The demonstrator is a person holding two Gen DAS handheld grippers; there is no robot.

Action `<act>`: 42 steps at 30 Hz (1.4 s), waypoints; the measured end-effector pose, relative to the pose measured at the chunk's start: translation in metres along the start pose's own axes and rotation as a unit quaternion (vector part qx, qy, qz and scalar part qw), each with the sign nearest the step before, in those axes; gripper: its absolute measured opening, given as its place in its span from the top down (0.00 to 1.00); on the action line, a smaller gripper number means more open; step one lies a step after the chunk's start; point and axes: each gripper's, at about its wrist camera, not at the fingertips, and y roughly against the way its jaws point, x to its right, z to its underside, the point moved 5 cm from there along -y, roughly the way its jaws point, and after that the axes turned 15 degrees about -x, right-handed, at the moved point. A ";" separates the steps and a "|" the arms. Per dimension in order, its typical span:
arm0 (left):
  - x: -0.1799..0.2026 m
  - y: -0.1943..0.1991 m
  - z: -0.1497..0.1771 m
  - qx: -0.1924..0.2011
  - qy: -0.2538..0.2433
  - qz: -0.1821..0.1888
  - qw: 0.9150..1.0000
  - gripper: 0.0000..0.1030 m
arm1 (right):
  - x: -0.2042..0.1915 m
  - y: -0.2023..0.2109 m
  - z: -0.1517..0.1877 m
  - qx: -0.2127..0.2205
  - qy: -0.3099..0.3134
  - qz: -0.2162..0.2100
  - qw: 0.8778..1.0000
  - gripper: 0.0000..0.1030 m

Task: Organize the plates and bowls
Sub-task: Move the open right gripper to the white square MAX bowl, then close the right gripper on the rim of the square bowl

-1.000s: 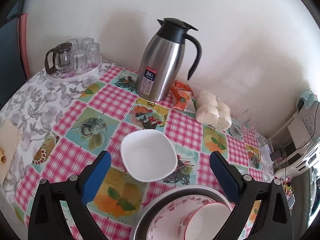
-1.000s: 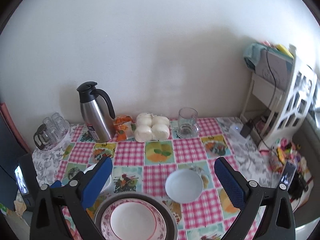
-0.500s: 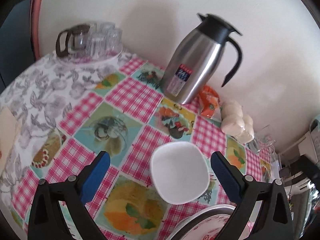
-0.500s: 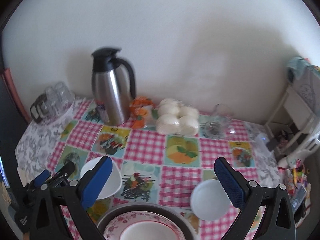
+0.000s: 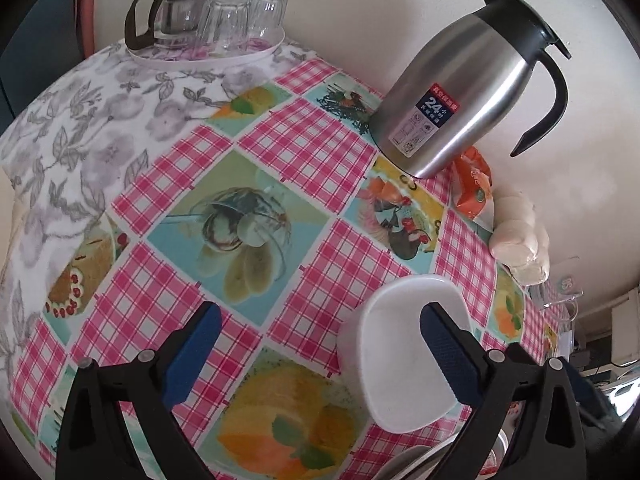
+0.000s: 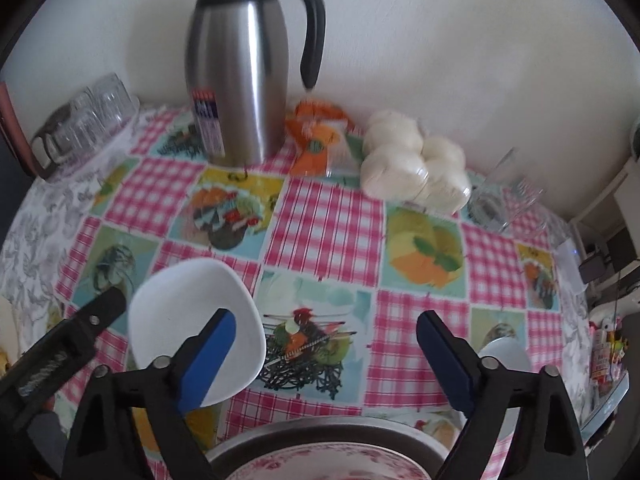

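A white squarish bowl stands on the checked tablecloth. My left gripper is open; its right finger reaches over the bowl and its left finger is on the cloth side. In the right wrist view the same bowl lies at lower left with the left gripper's black finger beside it. My right gripper is open and empty, its left finger in front of the bowl. A small round white bowl shows behind its right finger. A metal basin holding a floral plate lies at the bottom edge.
A steel thermos jug stands at the back by the wall. Beside it are an orange packet, bagged white buns and a glass mug. A tray of glasses and a teapot stands at the far left.
Both grippers have moved forward and down towards the table. The left gripper has closed in on the white squarish bowl, its right finger now over the bowl. Both stay open.
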 end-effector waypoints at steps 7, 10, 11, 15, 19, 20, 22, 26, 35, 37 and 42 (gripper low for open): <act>0.007 -0.016 -0.003 -0.021 -0.006 0.011 1.000 0.22 | -0.012 -0.028 -0.002 -0.030 0.006 0.001 1.000 0.25; 0.009 -0.022 -0.003 -0.029 -0.009 0.013 0.999 0.28 | -0.015 -0.036 -0.002 -0.041 0.010 0.003 0.999 0.30; 0.010 -0.023 -0.004 -0.031 -0.010 0.013 0.999 0.29 | -0.016 -0.038 -0.002 -0.043 0.012 0.004 0.999 0.31; 0.011 -0.028 -0.005 -0.036 -0.015 0.013 0.999 0.33 | -0.018 -0.045 -0.002 -0.055 0.013 0.008 0.998 0.34; 0.012 -0.033 -0.006 -0.043 -0.016 0.015 0.999 0.39 | -0.020 -0.050 -0.002 -0.062 0.016 0.009 0.998 0.35; 0.013 -0.035 -0.006 -0.046 -0.017 0.015 0.999 0.39 | -0.021 -0.051 -0.002 -0.063 0.017 0.010 0.998 0.35; 0.013 -0.039 -0.005 -0.051 -0.017 0.016 0.998 0.43 | -0.022 -0.053 -0.002 -0.066 0.019 0.010 0.998 0.37; 0.014 -0.044 -0.003 -0.059 -0.017 0.018 0.998 0.47 | -0.024 -0.055 -0.003 -0.072 0.022 0.010 0.997 0.38; 0.012 -0.052 -0.002 -0.072 -0.015 0.020 0.997 0.66 | -0.031 -0.058 -0.003 -0.082 0.037 0.017 0.996 0.47; 0.010 -0.055 -0.002 -0.077 -0.013 0.019 0.997 0.70 | -0.034 -0.058 -0.003 -0.082 0.043 0.017 0.996 0.52; 0.006 -0.060 -0.001 -0.083 -0.006 0.029 0.996 0.70 | -0.039 -0.057 -0.002 -0.082 0.052 0.017 0.995 0.61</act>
